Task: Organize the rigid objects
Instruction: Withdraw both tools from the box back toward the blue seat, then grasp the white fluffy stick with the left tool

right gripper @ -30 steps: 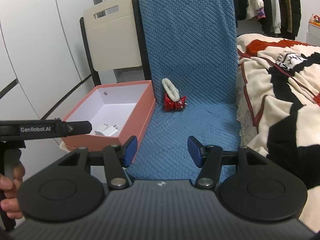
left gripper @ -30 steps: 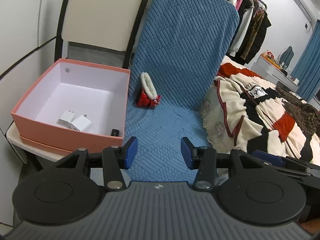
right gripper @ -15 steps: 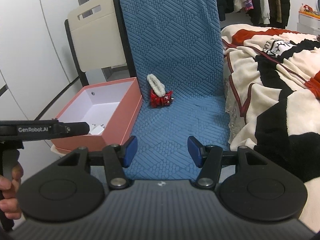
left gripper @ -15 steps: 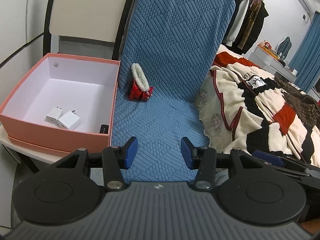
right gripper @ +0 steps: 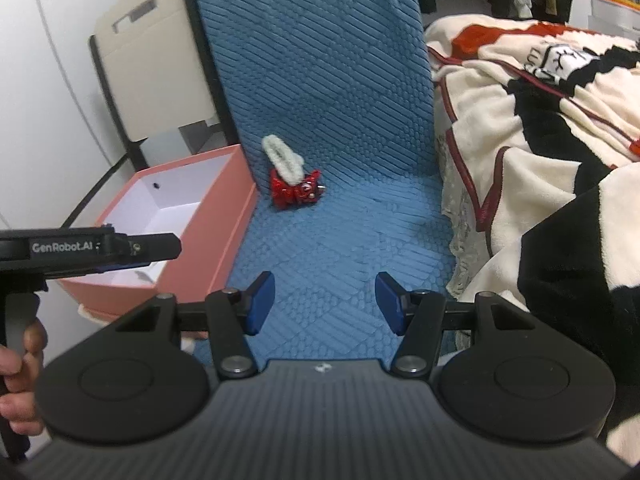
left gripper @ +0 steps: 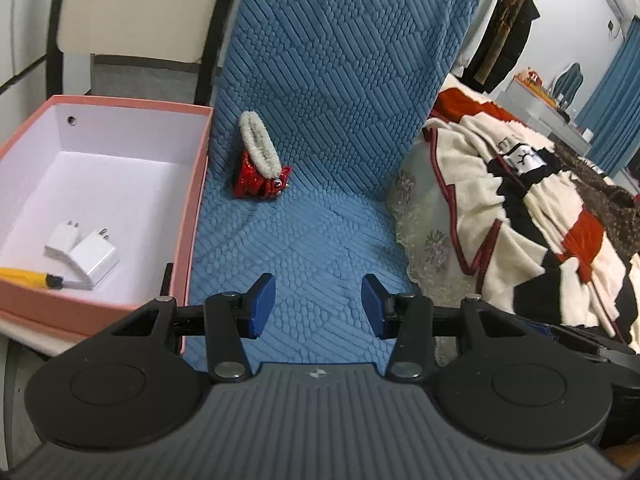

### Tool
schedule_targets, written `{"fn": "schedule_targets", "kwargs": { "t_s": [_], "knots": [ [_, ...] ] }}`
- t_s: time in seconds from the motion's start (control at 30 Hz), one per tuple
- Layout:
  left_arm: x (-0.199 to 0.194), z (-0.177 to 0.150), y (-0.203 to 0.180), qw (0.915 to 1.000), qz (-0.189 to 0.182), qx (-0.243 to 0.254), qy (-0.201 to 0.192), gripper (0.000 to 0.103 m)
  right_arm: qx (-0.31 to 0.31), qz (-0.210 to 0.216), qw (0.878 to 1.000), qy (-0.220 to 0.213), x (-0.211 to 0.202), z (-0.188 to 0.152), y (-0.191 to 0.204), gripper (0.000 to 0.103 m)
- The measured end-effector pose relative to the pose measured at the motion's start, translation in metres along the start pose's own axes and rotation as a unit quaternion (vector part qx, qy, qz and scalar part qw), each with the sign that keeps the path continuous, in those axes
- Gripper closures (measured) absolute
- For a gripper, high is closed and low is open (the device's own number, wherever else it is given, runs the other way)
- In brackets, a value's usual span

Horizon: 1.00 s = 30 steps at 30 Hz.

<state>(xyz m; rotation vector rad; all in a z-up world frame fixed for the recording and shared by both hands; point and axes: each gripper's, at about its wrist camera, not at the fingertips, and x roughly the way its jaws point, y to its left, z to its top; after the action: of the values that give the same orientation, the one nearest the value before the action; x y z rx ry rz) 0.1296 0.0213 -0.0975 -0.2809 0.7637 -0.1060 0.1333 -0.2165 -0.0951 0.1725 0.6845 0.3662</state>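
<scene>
Red ornament [left gripper: 260, 180] with a white fluffy trim [left gripper: 259, 143], lying at the back of a blue quilted seat [left gripper: 320, 240], leaning against the upright blue backrest [left gripper: 340, 60]. Seen from the left wrist: left gripper [left gripper: 318, 306] hovering over the front of the seat, jaws parted, nothing between the blue pads [left gripper: 262, 304]. Just left of the seat, touching its edge, an open pink box [left gripper: 192, 208] with a white interior. Inside the box, two white plug adapters [left gripper: 82, 250] side by side, plus a yellow tool tip [left gripper: 28, 276] (kind unclear) poking in at the lower left. Behind the box, a cream chair back [left gripper: 132, 4] in a dark frame. To the right of the seat, a cream, black and red blanket [left gripper: 540, 208] with a lace edge, then hanging clothes [left gripper: 504, 20] and blue curtains [left gripper: 612, 92] farther off. Clear stretch of seat between pads and ornament.

Seen from the right wrist: right gripper [right gripper: 326, 304] also released, empty, above the seat front. Ornament [right gripper: 296, 186] ahead and slightly left, well apart from the pads. Pink box [right gripper: 216, 232] at left, partly blocked by the black body of the left gripper [right gripper: 132, 246] (labelled GenRobot.AI) reaching across it. Person's hand [right gripper: 20, 360] on its handle at the far left edge. Blanket [right gripper: 540, 140] filling the right side.
</scene>
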Motion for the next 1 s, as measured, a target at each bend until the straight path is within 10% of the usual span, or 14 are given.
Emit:
{"fn": "schedule_targets", "kwargs": {
  "t_s": [1.0],
  "knots": [
    [0.206,0.148,0.049,0.9994,0.025,-0.018,-0.017,0.046,0.114,0.091,0.989,0.039,0.240,0.082,-0.033,0.045]
  ]
}}
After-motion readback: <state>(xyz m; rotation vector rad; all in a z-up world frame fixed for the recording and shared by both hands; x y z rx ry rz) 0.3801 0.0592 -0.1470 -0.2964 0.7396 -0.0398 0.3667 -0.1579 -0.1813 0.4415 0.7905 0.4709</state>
